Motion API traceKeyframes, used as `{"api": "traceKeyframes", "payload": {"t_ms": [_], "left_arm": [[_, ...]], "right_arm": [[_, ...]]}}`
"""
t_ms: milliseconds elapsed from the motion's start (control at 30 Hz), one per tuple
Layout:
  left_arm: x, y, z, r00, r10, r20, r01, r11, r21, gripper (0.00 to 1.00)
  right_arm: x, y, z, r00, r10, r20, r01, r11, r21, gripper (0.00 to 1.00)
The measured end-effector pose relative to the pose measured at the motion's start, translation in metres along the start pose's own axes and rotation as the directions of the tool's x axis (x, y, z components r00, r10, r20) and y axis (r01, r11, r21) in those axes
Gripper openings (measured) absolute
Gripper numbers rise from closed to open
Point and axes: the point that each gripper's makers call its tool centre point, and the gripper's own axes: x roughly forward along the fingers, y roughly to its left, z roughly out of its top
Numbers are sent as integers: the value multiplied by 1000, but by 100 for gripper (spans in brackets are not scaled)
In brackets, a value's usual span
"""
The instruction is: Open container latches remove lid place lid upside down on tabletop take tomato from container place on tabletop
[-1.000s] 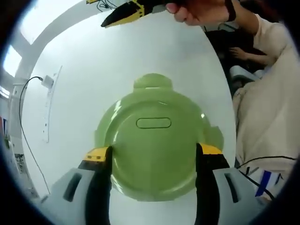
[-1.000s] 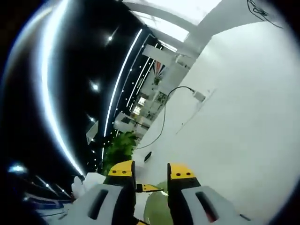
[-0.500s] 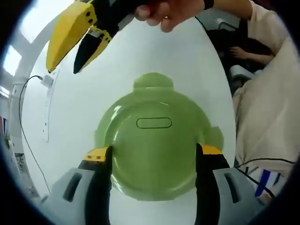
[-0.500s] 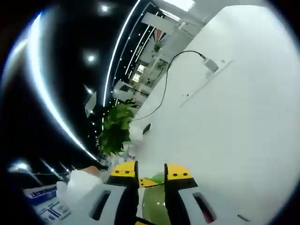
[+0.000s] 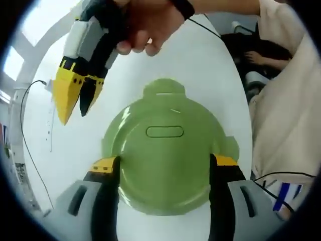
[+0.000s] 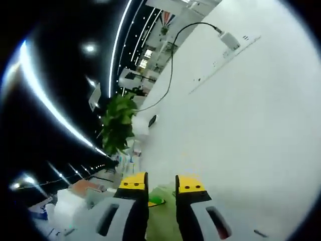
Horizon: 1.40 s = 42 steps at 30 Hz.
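A round green container [image 5: 164, 150] with its lid on sits on the white tabletop [image 5: 210, 70]. One latch tab [image 5: 164, 88] sticks out at its far edge and another [image 5: 230, 145] at the right. The lid hides what is inside. My left gripper [image 5: 164, 163] is open, its jaws standing wide over the lid's near half. A hand holds my right gripper [image 5: 74, 113] above the table, just off the container's far left, tips pointing down with a narrow gap and nothing between them. In the right gripper view, that gripper [image 6: 161, 182] has a slice of the green container [image 6: 161, 226] below its jaws.
A black cable with a white plug [image 5: 50, 88] lies on the table's far left side, the same plug [image 6: 229, 39] at the top of the right gripper view. A person in light clothes [image 5: 286, 115] sits along the right edge. A green plant [image 6: 118, 125] stands beyond the table.
The right gripper has swung down from the top of the left gripper view to the container's far left, tips now pointing down. The left gripper and container have not moved.
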Motion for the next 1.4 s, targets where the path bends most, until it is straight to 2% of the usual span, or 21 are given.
{"api": "traceKeyframes", "payload": {"t_ms": [33, 100, 133, 167, 300, 367, 667, 967, 1133, 1200, 1400], "left_arm": [[0, 0, 0, 1000, 0, -3, 0, 1000, 0, 65], [0, 0, 1, 1000, 0, -10, 0, 1000, 1, 65], [0, 0, 1, 1000, 0, -11, 0, 1000, 2, 65], [0, 0, 1, 1000, 0, -13, 0, 1000, 2, 65], [-1, -4, 0, 1000, 1, -12, -1, 1000, 3, 65], [-3, -12, -3, 1000, 2, -7, -2, 1000, 3, 65], [-3, -12, -2, 1000, 2, 0, -2, 1000, 1, 65], [-2, -10, 0, 1000, 2, 3, -2, 1000, -2, 65], [-2, -9, 1, 1000, 2, 7, -2, 1000, -3, 65], [-2, -8, 2, 1000, 2, 9, -2, 1000, -3, 65], [-1, -9, 3, 1000, 2, 3, -2, 1000, -1, 65]], "right_arm": [[4, -3, 1, 1000, -10, -4, 9, 1000, -7, 13], [11, -9, -4, 998, -16, -58, 16, 1000, -6, 13], [14, -10, -2, 998, -14, -58, 14, 1000, -3, 13], [17, -8, -8, 997, -7, -81, 7, 1000, 0, 14], [22, -6, -10, 995, 1, -98, -1, 1000, -4, 14], [25, -7, -10, 994, 0, -107, 0, 1000, 2, 14], [33, -13, -8, 987, -1, -160, 1, 1000, -4, 14], [41, -15, -28, 969, 8, -249, -4, 1000, 14, 17], [45, -15, -27, 963, 44, -265, -35, 999, 40, 16], [46, -14, -32, 961, 59, -271, -47, 998, 51, 16], [49, -14, -34, 945, 118, -306, -87, 990, 113, 14]]}}
